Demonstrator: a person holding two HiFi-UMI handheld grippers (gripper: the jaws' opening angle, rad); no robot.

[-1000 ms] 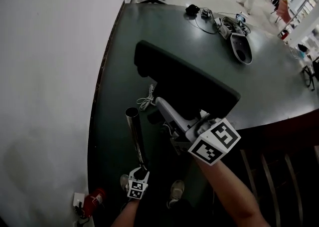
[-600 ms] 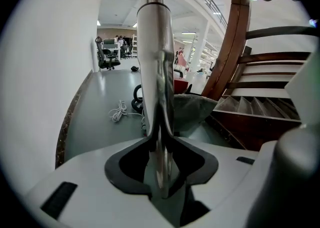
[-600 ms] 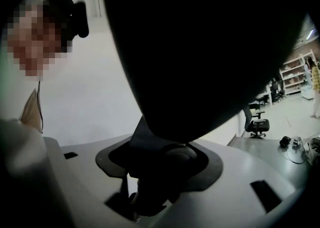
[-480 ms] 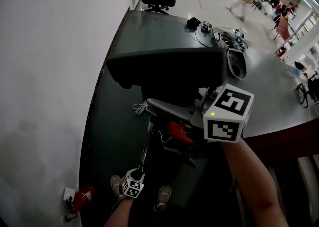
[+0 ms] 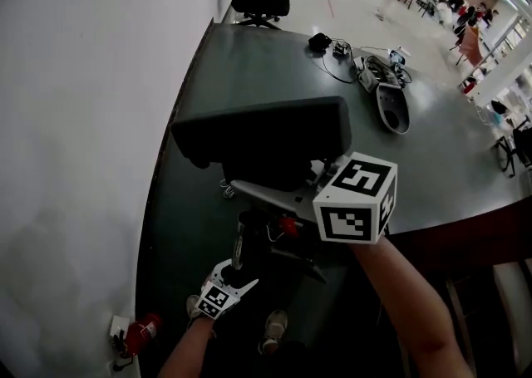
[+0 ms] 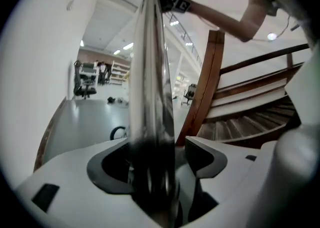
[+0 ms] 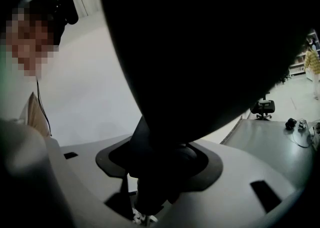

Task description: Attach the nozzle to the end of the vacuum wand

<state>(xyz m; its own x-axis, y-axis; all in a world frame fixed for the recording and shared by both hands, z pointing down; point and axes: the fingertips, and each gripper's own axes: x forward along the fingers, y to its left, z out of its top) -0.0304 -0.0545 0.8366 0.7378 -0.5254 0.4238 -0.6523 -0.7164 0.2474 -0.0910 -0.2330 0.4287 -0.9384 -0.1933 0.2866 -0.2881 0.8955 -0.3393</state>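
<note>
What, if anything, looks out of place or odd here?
The jaws of the left tool are opening with the metal wand between them, so the wand may slip. The right tool holds the black nozzle in the air.

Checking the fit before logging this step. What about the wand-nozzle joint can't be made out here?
Head view: the nozzle and right tongs cover the upper end of the wand.
Right gripper view: the gripped nozzle fills the frame, dark; no wand shows.
Left gripper view: the wand, between the opening left tongs, is blurred; its far end is tiny.
</note>
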